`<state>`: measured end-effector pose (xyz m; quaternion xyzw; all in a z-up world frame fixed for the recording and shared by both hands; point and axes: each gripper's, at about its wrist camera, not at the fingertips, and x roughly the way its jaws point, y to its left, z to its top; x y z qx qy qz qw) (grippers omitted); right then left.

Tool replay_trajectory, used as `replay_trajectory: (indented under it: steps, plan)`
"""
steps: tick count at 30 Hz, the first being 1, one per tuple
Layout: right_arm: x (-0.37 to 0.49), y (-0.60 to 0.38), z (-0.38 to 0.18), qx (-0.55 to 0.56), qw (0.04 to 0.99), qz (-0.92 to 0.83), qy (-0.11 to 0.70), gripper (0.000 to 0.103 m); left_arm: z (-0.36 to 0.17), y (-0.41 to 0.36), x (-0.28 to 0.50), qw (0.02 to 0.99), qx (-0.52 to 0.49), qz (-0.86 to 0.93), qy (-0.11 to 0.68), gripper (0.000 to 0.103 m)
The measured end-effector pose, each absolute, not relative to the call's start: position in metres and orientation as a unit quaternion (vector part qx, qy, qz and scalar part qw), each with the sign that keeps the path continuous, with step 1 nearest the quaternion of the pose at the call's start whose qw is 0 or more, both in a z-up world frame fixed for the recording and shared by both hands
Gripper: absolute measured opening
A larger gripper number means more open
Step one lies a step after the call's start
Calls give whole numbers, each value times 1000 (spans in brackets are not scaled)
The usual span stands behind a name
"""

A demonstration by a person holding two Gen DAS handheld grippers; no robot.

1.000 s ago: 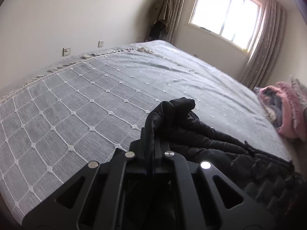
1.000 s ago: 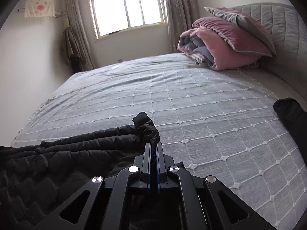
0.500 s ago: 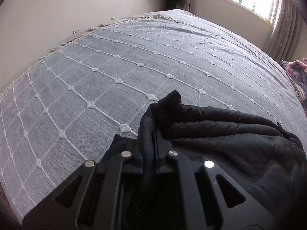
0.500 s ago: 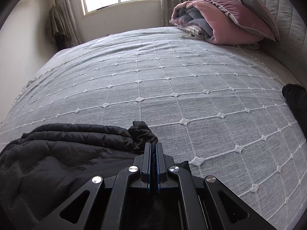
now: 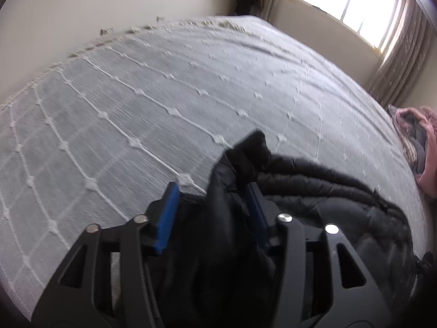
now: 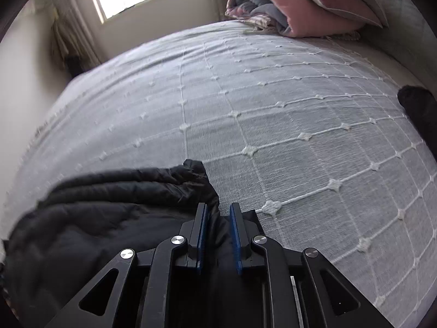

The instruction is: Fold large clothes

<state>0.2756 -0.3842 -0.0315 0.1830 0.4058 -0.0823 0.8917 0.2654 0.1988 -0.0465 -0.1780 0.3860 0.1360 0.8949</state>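
Blown-out window (image 5: 352, 5) daylight, motion blur, fisheye bulge.

bed (image 6: 300, 114) | grey quilted cover | black jacket (image 6: 109, 205), pink bedding (image 6: 295, 8)

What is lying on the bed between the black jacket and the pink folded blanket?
Nothing: in the right wrist view, only bare grey bedspread stretches from the black jacket to the pink folded blanket.

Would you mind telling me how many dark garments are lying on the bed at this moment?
2. A black puffer jacket lies bunched at the near edge of the bedspread. Another dark garment shows at the right edge, mostly cut off. Others may lie out of view.
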Motion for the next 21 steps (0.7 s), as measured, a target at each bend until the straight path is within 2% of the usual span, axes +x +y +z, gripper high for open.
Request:
replay_trajectory:
  steps: [2, 3, 6, 9, 15, 17, 19, 21]
  plan:
    - [262, -388, -11, 190, 900, -82, 383, 20, -25, 208, 248, 905, -187, 148, 352, 56]
    - [253, -387, 1, 182, 907, -82, 370, 29, -16, 213, 240, 909, -194, 150, 337, 58]
    - [226, -372, 26, 164, 925, -65, 336, 87, 5, 219, 210, 916, -218, 146, 303, 64]
    - [214, -336, 39, 125, 935, -18, 333, 87, 5, 191, 198, 916, -203, 106, 330, 64]
    - [195, -238, 31, 84, 918, 126, 365, 85, -1, 86, 180, 930, -102, -2, 354, 64]
    - [189, -202, 21, 44, 910, 155, 381, 81, -8, 64, 178, 925, -93, -28, 368, 64]
    - [187, -176, 12, -8, 905, 164, 393, 72, -22, 52, 184, 912, -93, -43, 397, 64]
    - [189, -167, 5, -41, 904, 153, 398, 71, -37, 52, 195, 899, -100, -36, 424, 64]
